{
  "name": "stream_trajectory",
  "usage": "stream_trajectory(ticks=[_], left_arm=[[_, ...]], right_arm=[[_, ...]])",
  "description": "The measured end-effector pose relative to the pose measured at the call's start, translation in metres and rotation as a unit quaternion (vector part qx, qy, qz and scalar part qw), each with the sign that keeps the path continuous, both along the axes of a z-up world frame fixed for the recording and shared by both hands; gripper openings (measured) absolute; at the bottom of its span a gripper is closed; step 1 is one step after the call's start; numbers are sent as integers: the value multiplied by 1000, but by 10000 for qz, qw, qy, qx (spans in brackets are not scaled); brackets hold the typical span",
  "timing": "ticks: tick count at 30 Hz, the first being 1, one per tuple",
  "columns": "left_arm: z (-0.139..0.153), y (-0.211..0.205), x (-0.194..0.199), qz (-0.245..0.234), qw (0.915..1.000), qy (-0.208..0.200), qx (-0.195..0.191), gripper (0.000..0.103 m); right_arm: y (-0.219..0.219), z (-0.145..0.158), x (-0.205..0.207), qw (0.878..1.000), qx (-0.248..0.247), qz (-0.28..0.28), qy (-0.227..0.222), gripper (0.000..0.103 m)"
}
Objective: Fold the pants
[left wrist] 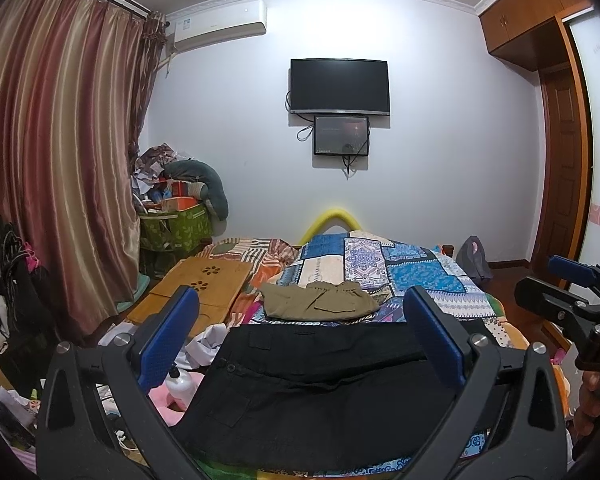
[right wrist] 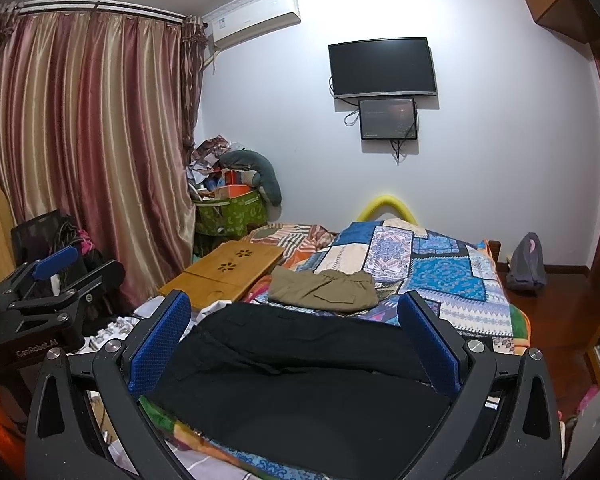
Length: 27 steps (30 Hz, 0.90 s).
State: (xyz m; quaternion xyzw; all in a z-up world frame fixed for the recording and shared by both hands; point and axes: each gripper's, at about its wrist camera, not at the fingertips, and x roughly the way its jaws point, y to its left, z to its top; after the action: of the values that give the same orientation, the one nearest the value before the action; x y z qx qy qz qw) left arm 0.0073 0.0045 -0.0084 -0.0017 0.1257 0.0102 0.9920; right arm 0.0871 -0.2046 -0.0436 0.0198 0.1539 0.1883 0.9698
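Observation:
Black pants (left wrist: 320,392) (right wrist: 300,380) lie spread on the near end of the bed, partly folded over themselves with a pocket and button showing. Beyond them sits a folded khaki pair (left wrist: 320,300) (right wrist: 324,286). My left gripper (left wrist: 302,292) is open wide over the black pants with nothing between its blue pads; it also shows at the left edge of the right wrist view as the left gripper (right wrist: 96,264). My right gripper (right wrist: 294,296) is open the same way above the pants, and it appears at the far right as the right gripper (left wrist: 540,284).
A patchwork quilt (left wrist: 420,272) covers the bed. A wooden lap desk (left wrist: 208,280) lies on its left side, with a white bottle (left wrist: 180,384) and loose clothes near it. A curtain (right wrist: 80,140), a green bin (right wrist: 232,212) and a grey backpack (right wrist: 526,262) stand around.

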Motion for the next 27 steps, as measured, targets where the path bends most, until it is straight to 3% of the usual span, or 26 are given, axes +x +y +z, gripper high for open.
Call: stream_trajectory(ticks=[27], left_arm=[[0,-6,4,34,10000,-8,-27,103]], right_arm=[[6,-2,3,10000,-17,67,47,103]])
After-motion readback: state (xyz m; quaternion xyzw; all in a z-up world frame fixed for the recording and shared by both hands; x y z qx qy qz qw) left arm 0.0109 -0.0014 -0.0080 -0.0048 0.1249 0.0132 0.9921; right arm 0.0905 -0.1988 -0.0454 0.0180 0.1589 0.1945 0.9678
